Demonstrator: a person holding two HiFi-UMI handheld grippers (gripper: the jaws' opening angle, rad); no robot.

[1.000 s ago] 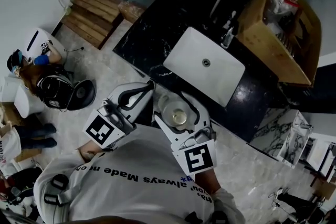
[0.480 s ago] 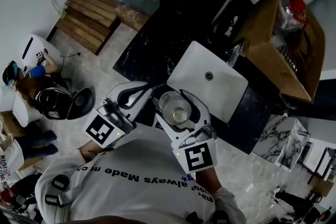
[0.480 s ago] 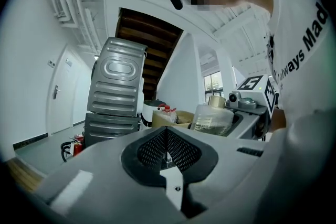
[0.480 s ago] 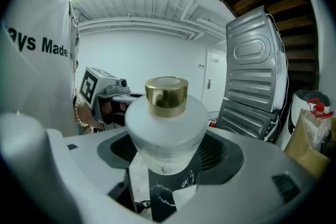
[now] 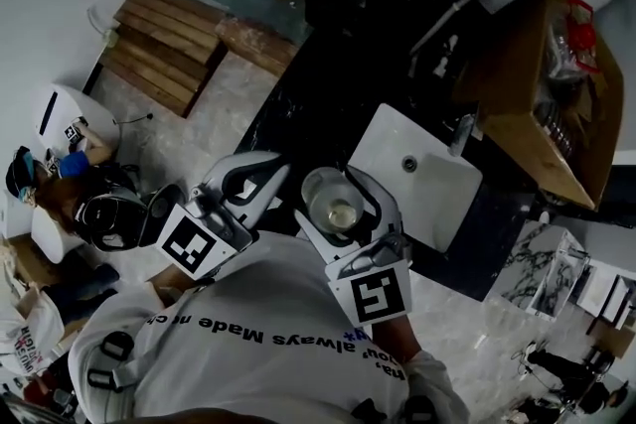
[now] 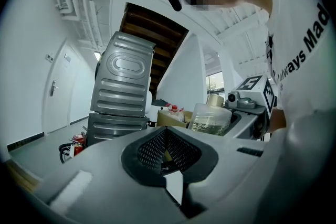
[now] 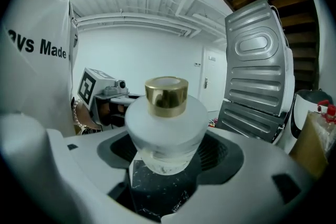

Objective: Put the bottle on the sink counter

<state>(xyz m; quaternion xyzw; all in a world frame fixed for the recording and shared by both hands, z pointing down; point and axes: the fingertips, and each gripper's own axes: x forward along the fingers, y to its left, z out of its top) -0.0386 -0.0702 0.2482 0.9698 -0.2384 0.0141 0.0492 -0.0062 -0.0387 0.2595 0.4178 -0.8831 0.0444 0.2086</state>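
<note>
The left gripper hangs left of the white sink, its jaws pressed together on nothing. Nearer the sink's left edge, the right gripper clamps an upright frosted bottle with a gold cap, above the dark marble counter.

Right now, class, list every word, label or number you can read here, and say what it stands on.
"always Made": on the person's white shirt, upside down in the head view; the rest is unreadable.
Left cube, right cube: square patterns only, no words.
Bottle: no label visible.
</note>
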